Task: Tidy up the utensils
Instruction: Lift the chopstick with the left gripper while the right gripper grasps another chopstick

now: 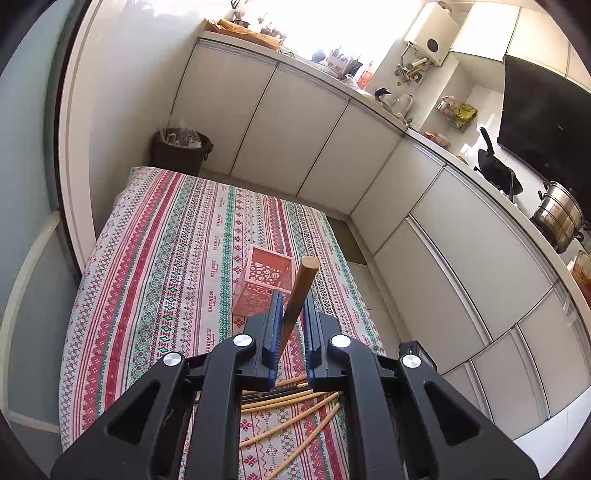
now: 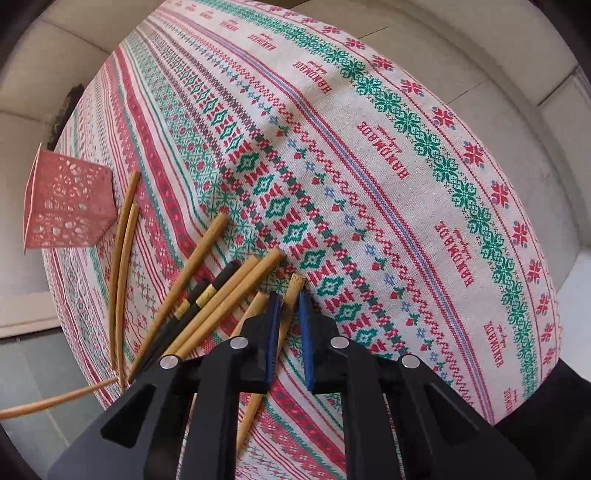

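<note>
Held stick: brown wooden stick (image 1: 300, 295), round flat end up, darker lower down, tilted up-right between blue pads of left claw (image 1: 292, 308); claw clamped on it, above the cloth, just right of the holder.
Holder: pink square utensil holder (image 1: 263, 282), cut-out circle walls, open top, upright on the cloth near bench mid; in right wrist view it sits at far left (image 2: 68, 201), seems empty from what shows.
Loose sticks: pale bamboo chopsticks (image 2: 218, 295) fanned in a pile w/ 2 black chopsticks (image 2: 192, 306) that have yellow bands; 2 thin curved ones (image 2: 123, 258) lie just beside the holder, apart from the pile. Same pile seen under left claw (image 1: 291, 413).
Right claw: right claw (image 2: 289, 299) pointing steeply down at near edge of pile; pads pinched on 1 pale chopstick (image 2: 295, 291), its blunt end poking past the tips, rest running back under the claw.
Surface: bench covered w/ cloth (image 2: 369, 155), cross-stitch style stripes in red, green, blue on cream, "HANDMADE" printed in rows.
Room: kitchen; white cabinet fronts (image 1: 295, 122) run in an L behind and right of bench; cluttered worktop above; dark bin (image 1: 181, 151) in far corner; steel pot (image 1: 559, 218) and black pan (image 1: 496, 170) at right; wall heater (image 1: 430, 35) up top; strong window glare.
</note>
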Demonstrator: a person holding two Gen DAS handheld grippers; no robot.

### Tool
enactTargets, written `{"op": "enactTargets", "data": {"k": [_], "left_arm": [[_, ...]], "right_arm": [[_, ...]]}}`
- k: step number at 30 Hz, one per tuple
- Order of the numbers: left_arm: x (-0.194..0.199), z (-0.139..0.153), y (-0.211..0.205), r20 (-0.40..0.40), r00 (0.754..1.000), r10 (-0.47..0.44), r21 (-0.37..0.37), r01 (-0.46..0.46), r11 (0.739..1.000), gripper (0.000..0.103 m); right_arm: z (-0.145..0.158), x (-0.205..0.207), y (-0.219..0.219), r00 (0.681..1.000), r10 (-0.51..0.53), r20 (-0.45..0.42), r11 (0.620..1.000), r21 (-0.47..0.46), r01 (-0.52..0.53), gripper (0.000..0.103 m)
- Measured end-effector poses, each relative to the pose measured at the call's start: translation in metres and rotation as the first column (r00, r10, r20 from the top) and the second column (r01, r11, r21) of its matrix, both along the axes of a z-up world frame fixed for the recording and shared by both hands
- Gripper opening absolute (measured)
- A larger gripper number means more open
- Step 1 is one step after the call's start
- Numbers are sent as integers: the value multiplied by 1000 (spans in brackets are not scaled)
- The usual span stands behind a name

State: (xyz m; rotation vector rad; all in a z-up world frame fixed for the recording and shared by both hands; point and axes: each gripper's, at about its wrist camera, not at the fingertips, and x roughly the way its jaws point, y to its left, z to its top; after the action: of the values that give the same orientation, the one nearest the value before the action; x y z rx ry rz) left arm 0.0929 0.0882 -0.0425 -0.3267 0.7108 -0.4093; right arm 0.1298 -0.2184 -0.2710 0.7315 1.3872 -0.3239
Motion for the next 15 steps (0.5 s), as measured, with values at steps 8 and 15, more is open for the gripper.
{"op": "enactTargets", "data": {"k": [8,15], "left_arm": [[0,2,-7,8,1000,-4,5,4,1000,9],[-6,5,-11,39,999,-32,6,32,999,9]], "right_arm": [[-4,12,29,1000,-20,11,997,-72,20,32],[-12,-8,21,984,-50,173,999,24,46,8]]}}
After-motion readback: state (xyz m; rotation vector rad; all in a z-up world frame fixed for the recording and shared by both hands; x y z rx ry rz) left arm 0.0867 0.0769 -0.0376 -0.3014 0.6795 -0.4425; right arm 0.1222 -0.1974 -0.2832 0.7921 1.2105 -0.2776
